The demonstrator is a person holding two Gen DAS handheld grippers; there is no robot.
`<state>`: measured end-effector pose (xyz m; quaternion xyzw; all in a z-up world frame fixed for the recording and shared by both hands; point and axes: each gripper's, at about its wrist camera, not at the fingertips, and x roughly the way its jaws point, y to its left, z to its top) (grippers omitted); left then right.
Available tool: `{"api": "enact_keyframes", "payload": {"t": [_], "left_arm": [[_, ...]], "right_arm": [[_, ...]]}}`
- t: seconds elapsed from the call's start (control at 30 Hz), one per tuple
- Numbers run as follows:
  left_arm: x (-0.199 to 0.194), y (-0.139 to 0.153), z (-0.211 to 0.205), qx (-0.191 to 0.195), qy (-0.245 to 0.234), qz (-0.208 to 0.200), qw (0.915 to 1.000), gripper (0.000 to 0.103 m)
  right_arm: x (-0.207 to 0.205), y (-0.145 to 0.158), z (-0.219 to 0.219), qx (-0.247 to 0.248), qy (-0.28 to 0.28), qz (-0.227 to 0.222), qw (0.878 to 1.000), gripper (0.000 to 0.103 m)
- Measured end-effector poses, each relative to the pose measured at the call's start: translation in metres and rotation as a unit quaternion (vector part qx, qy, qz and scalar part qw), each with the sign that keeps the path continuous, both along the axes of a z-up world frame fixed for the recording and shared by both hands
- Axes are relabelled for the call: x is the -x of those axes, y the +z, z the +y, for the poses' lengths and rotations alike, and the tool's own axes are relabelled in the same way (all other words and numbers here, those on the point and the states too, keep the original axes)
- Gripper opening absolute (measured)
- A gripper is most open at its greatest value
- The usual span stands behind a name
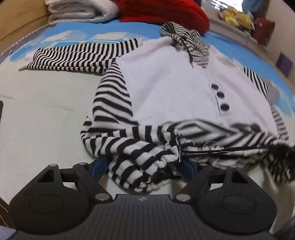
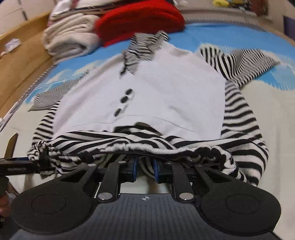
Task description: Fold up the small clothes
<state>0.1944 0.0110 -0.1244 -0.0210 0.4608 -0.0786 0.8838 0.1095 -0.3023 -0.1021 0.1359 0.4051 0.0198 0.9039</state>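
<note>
A small white top (image 1: 166, 83) with three dark buttons and black-and-white striped sleeves, collar and hem lies flat on the bed, also seen in the right wrist view (image 2: 156, 88). Its striped hem (image 1: 138, 147) is bunched at the near edge. My left gripper (image 1: 142, 167) stands open, its blue pads (image 1: 99, 166) wide apart, with the hem's bunched corner draped loosely between and over them. My right gripper (image 2: 145, 169) is shut on the striped hem (image 2: 129, 144). The blue pads (image 2: 135, 168) stand close together, pinching a fold of it. One sleeve (image 1: 70, 59) stretches out to the left.
A folded red knit (image 1: 162, 13) and a pile of white cloth (image 1: 81, 9) sit at the far end of the bed. The bed cover (image 1: 46, 110) is pale with blue cloud patches. A wooden frame (image 2: 24, 46) runs along the left. Yellow toys (image 1: 236, 16) are beyond.
</note>
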Motion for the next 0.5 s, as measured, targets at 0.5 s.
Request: {"api": "enact_keyframes", "payload": {"t": [0.5], "left_arm": [[-0.008,-0.004,-0.002,0.02,0.025,0.007,0.9995,0.087]], "right_arm": [[-0.007,-0.023,0.01,-0.124,0.013,0.116,0.985,0.053]]}}
